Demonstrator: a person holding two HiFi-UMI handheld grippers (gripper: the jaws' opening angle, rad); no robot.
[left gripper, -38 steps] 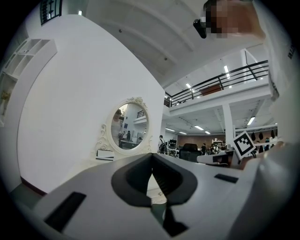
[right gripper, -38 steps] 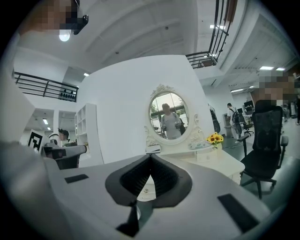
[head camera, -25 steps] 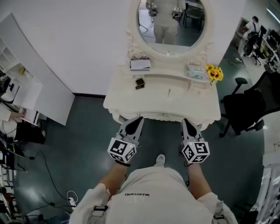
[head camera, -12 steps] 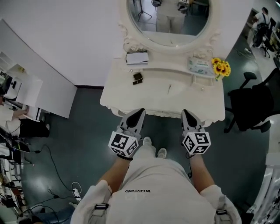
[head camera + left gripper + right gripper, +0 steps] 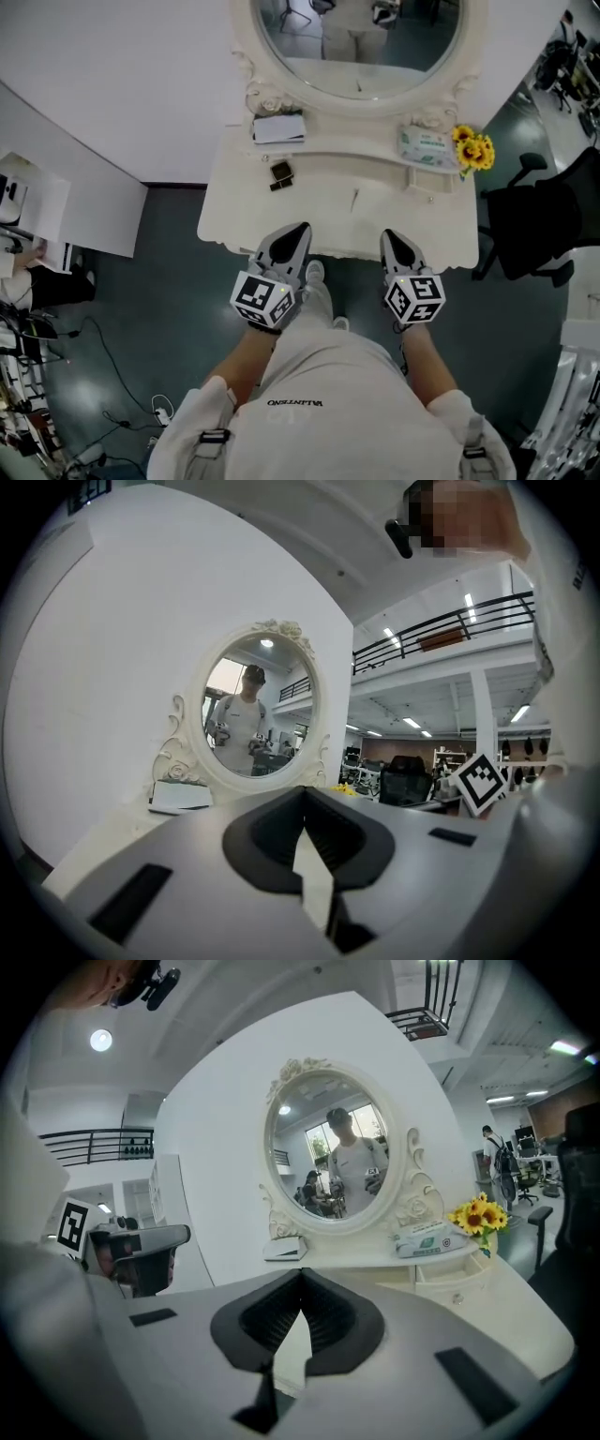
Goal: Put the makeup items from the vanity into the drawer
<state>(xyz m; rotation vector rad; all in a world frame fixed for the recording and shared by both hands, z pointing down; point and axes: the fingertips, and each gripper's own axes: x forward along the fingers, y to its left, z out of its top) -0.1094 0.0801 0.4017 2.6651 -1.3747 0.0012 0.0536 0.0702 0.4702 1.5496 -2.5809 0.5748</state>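
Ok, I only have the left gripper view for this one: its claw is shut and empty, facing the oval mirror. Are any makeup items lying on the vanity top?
Observer: Yes. The head view shows a small dark square case on the cream vanity top, left of centre.
Operator: Anything else down there?
Observer: A thin stick-like item lies near the middle, apart from the case.
Operator: And the other claw?
Observer: The right gripper is shut too, with nothing in it, near the vanity's front edge.

Bright, even light; ceiling lamp (image 5: 100, 1040) glares; 2 gripper views fisheye-warped, dark-cornered.
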